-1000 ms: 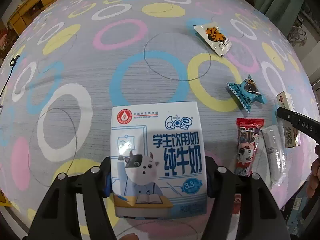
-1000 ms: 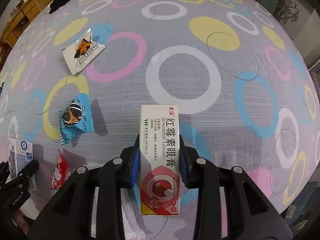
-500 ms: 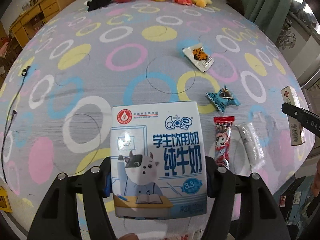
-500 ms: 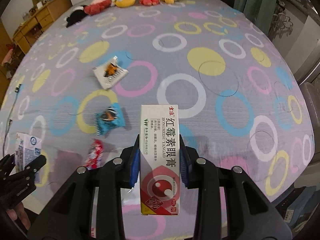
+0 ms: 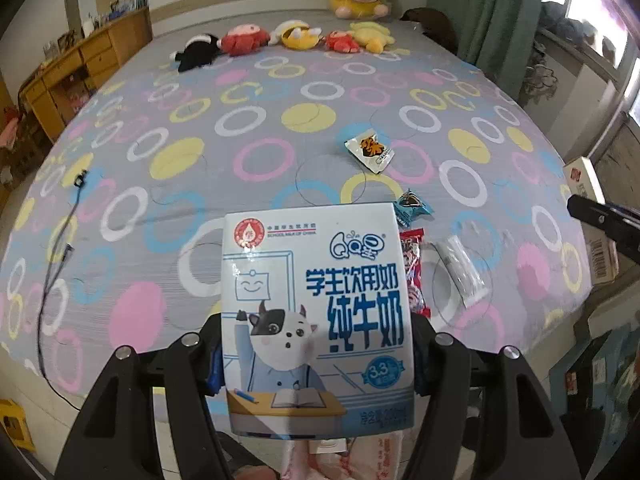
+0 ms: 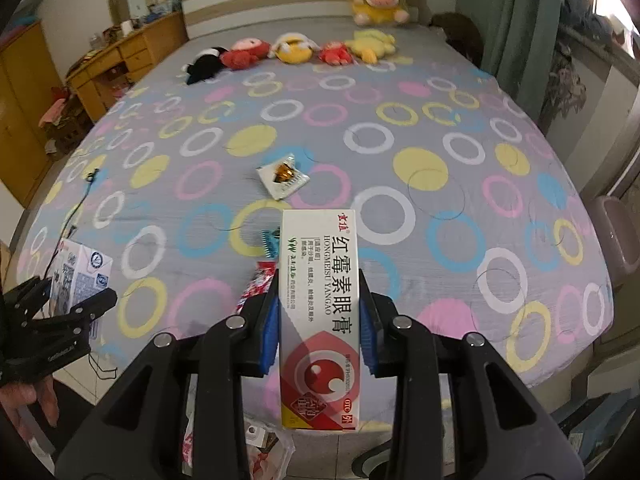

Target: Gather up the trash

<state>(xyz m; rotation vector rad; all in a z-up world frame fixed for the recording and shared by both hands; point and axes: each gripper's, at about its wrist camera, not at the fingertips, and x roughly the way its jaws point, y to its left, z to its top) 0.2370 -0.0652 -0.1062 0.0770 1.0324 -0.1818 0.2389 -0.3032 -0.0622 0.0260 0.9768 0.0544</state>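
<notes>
Left wrist view
Left gripper [image 5: 316, 356]: clamped on a milk carton [image 5: 316, 312], which is held upright above the near edge of the bed [image 5: 168, 208].
White wrapper [image 5: 370, 151]: laid flat toward the middle of the bed.
Blue wrapper [image 5: 412, 210]: seen just past the carton's top right corner.
Red wrapper [image 5: 414, 272]: partly hidden behind the carton's right side, near the bed's near edge.
Clear wrapper [image 5: 464, 272]: laid just beside the red wrapper, on its right.
Plush toys [image 5: 288, 38]: lined up along the far edge of the bed.
Cable [image 5: 60, 248]: draped over the bed's left edge.

Right wrist view
Right gripper [image 6: 318, 328]: clamped on a medicine box [image 6: 318, 320], which is held upright over the bed's near edge.
Left gripper and carton: seen at the left, off the bed's near left corner; a hand [image 6: 28, 404] is visible below them.
White wrapper: laid mid-bed, beyond the box.
Blue and red wrappers: partly hidden behind the box's left side.
</notes>
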